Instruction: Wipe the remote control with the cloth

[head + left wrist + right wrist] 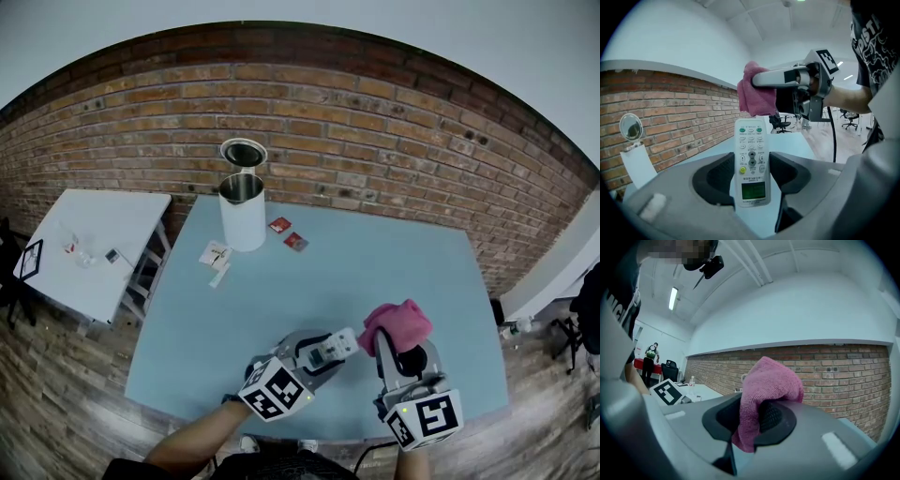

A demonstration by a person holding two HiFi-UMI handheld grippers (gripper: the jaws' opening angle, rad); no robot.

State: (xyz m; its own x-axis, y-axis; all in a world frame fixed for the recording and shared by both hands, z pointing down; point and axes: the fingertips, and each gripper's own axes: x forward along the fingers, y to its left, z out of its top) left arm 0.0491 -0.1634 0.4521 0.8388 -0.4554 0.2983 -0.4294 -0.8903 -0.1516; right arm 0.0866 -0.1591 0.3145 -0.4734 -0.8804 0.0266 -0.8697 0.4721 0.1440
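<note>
I hold the remote (751, 140) up above the blue table (375, 272) in my left gripper (751, 161). The jaws stand quite wide and press on the remote's two long sides. My right gripper (752, 416) is squeezed tight on the pink cloth (768, 380), and a fat bunch of it sticks out past the jaws. The cloth is right at the top end of the remote, but I cannot tell if it touches. So I think the picking up is done and the wiping is only starting or partly done. No view shows which parts of the remote have been rubbed. The rest of the rubbing and putting things down may be left. The left gripper view shows the remote's buttons and its small green screen, with the cloth just above its top end. The head view is too far off for that, but only it shows both grippers side by side, plus a tall white can (243, 214) and small packets (288, 233) well beyond the remote. The right gripper view shows my grip on the cloth but no remote at all.
</note>
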